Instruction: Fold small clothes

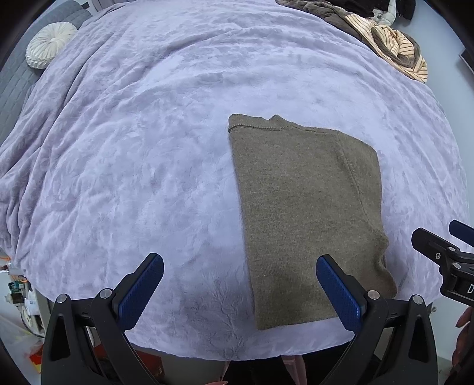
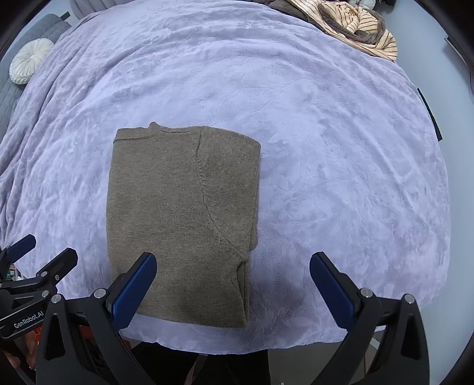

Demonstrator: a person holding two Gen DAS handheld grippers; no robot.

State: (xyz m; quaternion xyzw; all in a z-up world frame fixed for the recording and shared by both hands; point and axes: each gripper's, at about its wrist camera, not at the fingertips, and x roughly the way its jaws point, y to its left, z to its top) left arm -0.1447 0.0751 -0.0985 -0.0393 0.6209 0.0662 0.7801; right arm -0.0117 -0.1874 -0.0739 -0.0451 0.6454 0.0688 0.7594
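Note:
A brown knit garment [image 1: 305, 213] lies folded into a tall rectangle on the lilac blanket [image 1: 148, 148], near the bed's front edge. It also shows in the right wrist view [image 2: 180, 216]. My left gripper [image 1: 240, 272] is open and empty, hovering above the garment's near left corner. My right gripper [image 2: 232, 271] is open and empty, above the garment's near right corner. The right gripper's tip shows at the left wrist view's right edge [image 1: 444, 245]. The left gripper's tip shows at the right wrist view's left edge [image 2: 38, 266].
A pile of striped and dark clothes [image 1: 391, 41] lies at the bed's far right corner, also in the right wrist view [image 2: 352, 26]. A round white cushion [image 1: 50, 44] sits at the far left by a grey quilted headboard [image 1: 11, 88]. Clutter lies below the bed's front left edge [image 1: 20, 299].

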